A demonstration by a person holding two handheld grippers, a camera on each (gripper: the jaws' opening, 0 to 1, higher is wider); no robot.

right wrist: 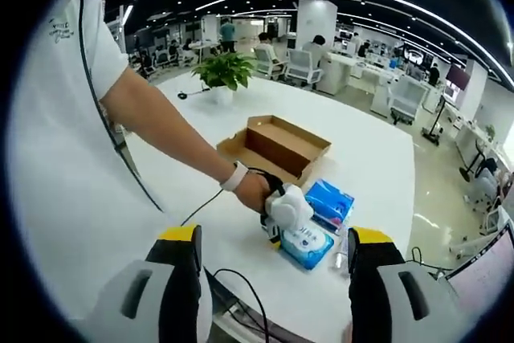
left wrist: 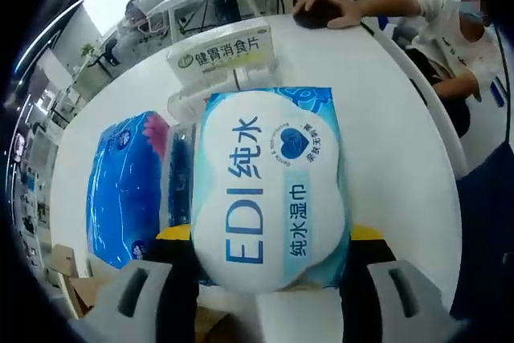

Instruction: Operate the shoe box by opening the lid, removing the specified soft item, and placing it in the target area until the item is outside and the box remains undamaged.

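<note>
My left tool (left wrist: pixel 269 275) clamps the soft white-and-blue wet-wipe pack (left wrist: pixel 269 186) just over the white counter (left wrist: pixel 393 166), the open brown cardboard shoe box (right wrist: pixel 277 146) at twelve o'clock beyond it, while my right tool (right wrist: pixel 273 279) gapes wide, holding nothing.

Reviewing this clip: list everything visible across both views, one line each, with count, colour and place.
wet wipes pack: one, white and blue, held between the left tool's jaws over the table
blue tissue pack: one, blue, on the table beside the wipes
medicine box: one, white and green, on the table beyond the wipes
shoe box: one, brown cardboard, open, mid-table
potted plant: one, green, far table end
table: one, white
seated person: one, across the table
left tool: shut on the pack
right tool: open, holding nothing
</note>
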